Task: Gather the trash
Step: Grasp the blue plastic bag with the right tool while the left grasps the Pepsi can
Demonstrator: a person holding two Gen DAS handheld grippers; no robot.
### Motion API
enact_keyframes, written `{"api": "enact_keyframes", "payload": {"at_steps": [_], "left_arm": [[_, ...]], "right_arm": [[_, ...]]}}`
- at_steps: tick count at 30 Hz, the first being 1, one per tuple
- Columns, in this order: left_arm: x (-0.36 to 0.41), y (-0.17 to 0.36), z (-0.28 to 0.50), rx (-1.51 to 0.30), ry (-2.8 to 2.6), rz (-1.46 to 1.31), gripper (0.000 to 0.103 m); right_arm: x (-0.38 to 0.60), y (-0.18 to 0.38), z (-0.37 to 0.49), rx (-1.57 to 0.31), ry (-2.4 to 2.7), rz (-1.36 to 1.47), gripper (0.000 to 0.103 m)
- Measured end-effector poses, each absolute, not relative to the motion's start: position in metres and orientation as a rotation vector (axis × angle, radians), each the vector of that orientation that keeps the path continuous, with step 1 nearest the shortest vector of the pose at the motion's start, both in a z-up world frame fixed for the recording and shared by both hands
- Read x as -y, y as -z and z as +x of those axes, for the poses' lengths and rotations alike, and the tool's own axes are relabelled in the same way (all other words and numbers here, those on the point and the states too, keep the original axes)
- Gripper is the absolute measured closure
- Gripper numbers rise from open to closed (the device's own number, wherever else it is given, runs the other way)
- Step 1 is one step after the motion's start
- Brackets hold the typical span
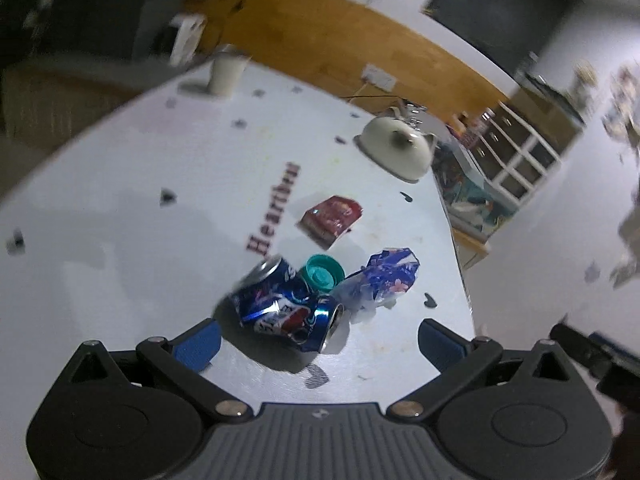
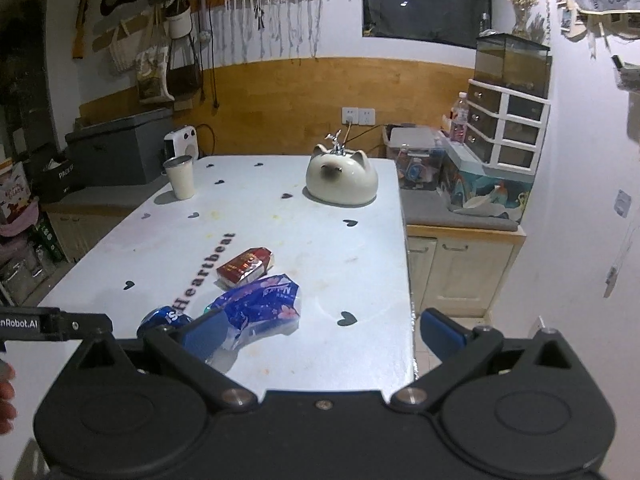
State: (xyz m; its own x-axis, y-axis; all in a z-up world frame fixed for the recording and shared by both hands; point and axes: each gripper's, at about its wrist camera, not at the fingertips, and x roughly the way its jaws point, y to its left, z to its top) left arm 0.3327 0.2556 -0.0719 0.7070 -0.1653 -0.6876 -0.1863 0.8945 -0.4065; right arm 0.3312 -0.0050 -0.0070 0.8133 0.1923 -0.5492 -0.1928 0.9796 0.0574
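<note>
Clearly nothing is collected yet: both the left gripper [image 1: 320, 340] and right gripper [image 2: 320, 330] hang spread and empty, while the crushed can [image 1: 286, 306], teal cap [image 1: 322, 272], blue wrapper [image 2: 256, 306] and red packet [image 2: 245, 266] lie on the table [image 2: 356, 256].

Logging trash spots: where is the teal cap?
Left wrist view, centre: the teal cap sits between the crushed can and the purple wrapper.

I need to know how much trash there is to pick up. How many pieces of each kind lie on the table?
Crushed can: 1
Teal bottle cap: 1
Blue wrapper: 1
Red packet: 1
Total: 4
</note>
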Motion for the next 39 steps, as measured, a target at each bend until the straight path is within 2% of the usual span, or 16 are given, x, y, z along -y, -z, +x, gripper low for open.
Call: {"api": "enact_keyframes", "payload": {"at_steps": [4, 5, 6, 7, 10, 14, 23, 30, 31, 32, 34, 39], "left_arm": [[-0.271, 0.095, 0.340, -0.824, -0.022, -0.626, 0.001], [-0.276, 0.101, 0.341, -0.823, -0.019, -0.667, 0.002], [-0.280, 0.107, 0.342, -0.819, -0.013, -0.712, 0.004], [-0.283, 0.114, 0.343, -0.817, -0.009, -0.756, 0.006], [-0.291, 0.130, 0.347, -0.808, -0.006, -0.868, 0.011], [-0.304, 0.153, 0.353, -0.803, -0.042, -1.020, 0.013], [-0.316, 0.186, 0.375, -0.832, -0.149, -1.248, 0.013], [-0.311, 0.191, 0.389, -0.842, -0.168, -1.256, 0.013], [-0.311, 0.191, 0.390, -0.840, -0.169, -1.251, 0.013], [-0.311, 0.191, 0.391, -0.837, -0.168, -1.245, 0.013], [-0.310, 0.191, 0.394, -0.832, -0.159, -1.227, 0.013], [-0.307, 0.190, 0.405, -0.827, -0.140, -1.179, 0.018]], "right_arm": [[-0.015, 0.012, 0.352, -0.599, -0.258, -0.018, 0.000], [-0.022, 0.013, 0.358, -0.604, -0.275, -0.025, 0.003], [-0.029, 0.015, 0.364, -0.612, -0.296, -0.035, 0.009], [-0.037, 0.017, 0.371, -0.622, -0.323, -0.046, 0.020], [-0.059, 0.023, 0.391, -0.660, -0.406, -0.069, 0.028], [-0.087, 0.035, 0.417, -0.718, -0.503, -0.081, 0.055], [-0.103, 0.069, 0.471, -0.867, -0.379, 0.067, 0.055], [-0.103, 0.100, 0.504, -1.002, -0.241, 0.211, 0.056], [-0.104, 0.103, 0.506, -1.010, -0.225, 0.199, 0.067], [-0.104, 0.106, 0.507, -1.016, -0.231, 0.193, 0.083], [-0.103, 0.109, 0.507, -1.020, -0.279, 0.194, 0.093], [-0.120, 0.110, 0.497, -0.995, -0.424, 0.066, 0.097]]}}
